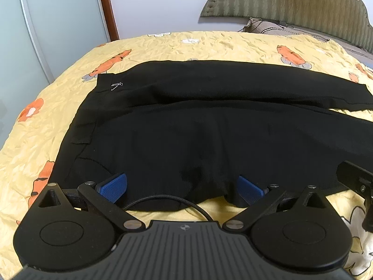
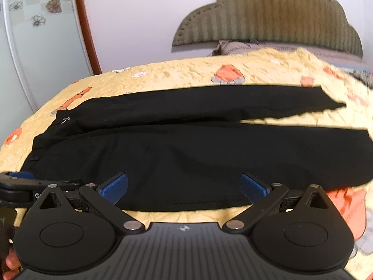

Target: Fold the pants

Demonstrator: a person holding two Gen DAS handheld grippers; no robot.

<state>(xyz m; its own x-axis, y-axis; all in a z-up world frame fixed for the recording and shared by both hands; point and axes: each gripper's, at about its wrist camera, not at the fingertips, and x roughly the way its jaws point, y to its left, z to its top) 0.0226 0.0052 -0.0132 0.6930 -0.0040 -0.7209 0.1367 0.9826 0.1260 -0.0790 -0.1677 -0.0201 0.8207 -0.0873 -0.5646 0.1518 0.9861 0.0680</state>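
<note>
Black pants (image 1: 186, 121) lie flat across the yellow bedspread, waistband at the left with a small metal zipper pull (image 1: 117, 85), both legs running to the right. My left gripper (image 1: 181, 187) is open, its blue pads (image 1: 114, 186) hovering over the near edge of the seat area. In the right wrist view the same pants (image 2: 198, 149) stretch across, the legs split apart at the right end. My right gripper (image 2: 184, 186) is open over the near leg's lower edge, with nothing between its pads (image 2: 253, 185). The left gripper's fingertip (image 2: 21, 179) shows at the left edge there.
The yellow floral bedspread (image 1: 209, 44) covers the bed, with a padded headboard (image 1: 291, 2) and pillow (image 1: 268, 26) at the back right. A frosted wardrobe door (image 1: 46, 23) stands at the left. Part of the right gripper (image 1: 356, 182) enters at the right edge. A thumb (image 2: 10, 262) shows bottom left.
</note>
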